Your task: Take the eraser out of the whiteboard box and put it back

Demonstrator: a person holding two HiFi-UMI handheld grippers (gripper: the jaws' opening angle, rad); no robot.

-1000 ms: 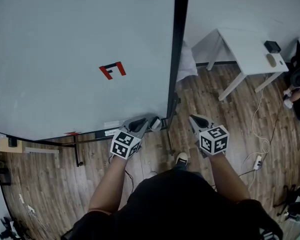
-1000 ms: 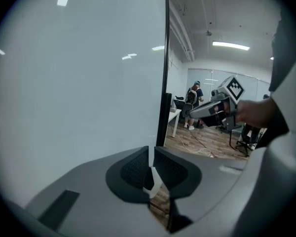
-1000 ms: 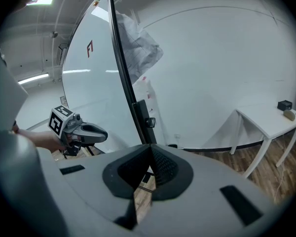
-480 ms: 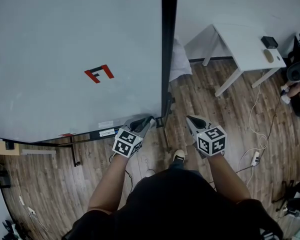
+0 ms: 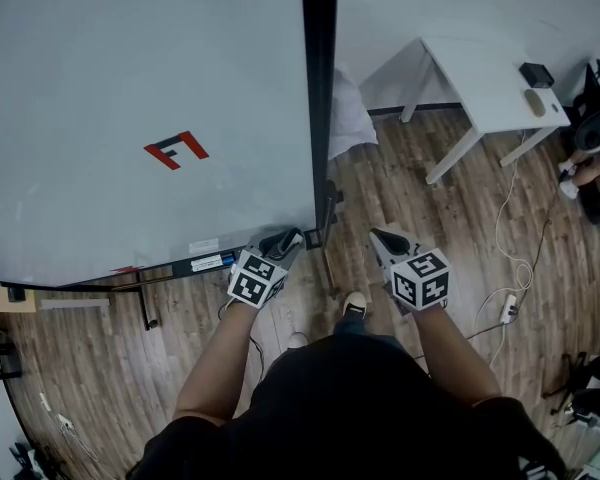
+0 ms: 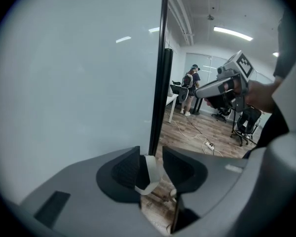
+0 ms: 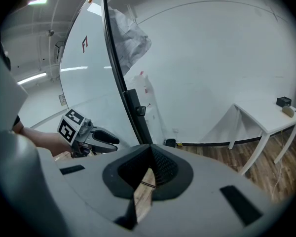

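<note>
The whiteboard (image 5: 140,88) with a red mark (image 5: 177,150) fills the left of the head view, and its narrow box (image 5: 205,263) runs along the bottom edge. My left gripper (image 5: 290,236) is at the box's right end, by the black frame post (image 5: 320,98). Its jaws have just been opening. In the left gripper view, the left gripper (image 6: 150,162) stands open around a small white piece, apparently the eraser (image 6: 150,174). My right gripper (image 5: 380,236) hangs over the floor to the right. The right gripper (image 7: 149,157) is shut with nothing in it.
A white table (image 5: 490,88) with small items stands at the back right. A white cloth (image 5: 348,118) hangs behind the board. Cables and a power strip (image 5: 507,308) lie on the wooden floor. Office chairs stand at the right edge, and people (image 6: 190,90) stand far off.
My left gripper has sunk toward the box's right end and its jaws have parted. The pale piece that stuck out past its tips no longer shows in the head view. The right gripper has kept still.
</note>
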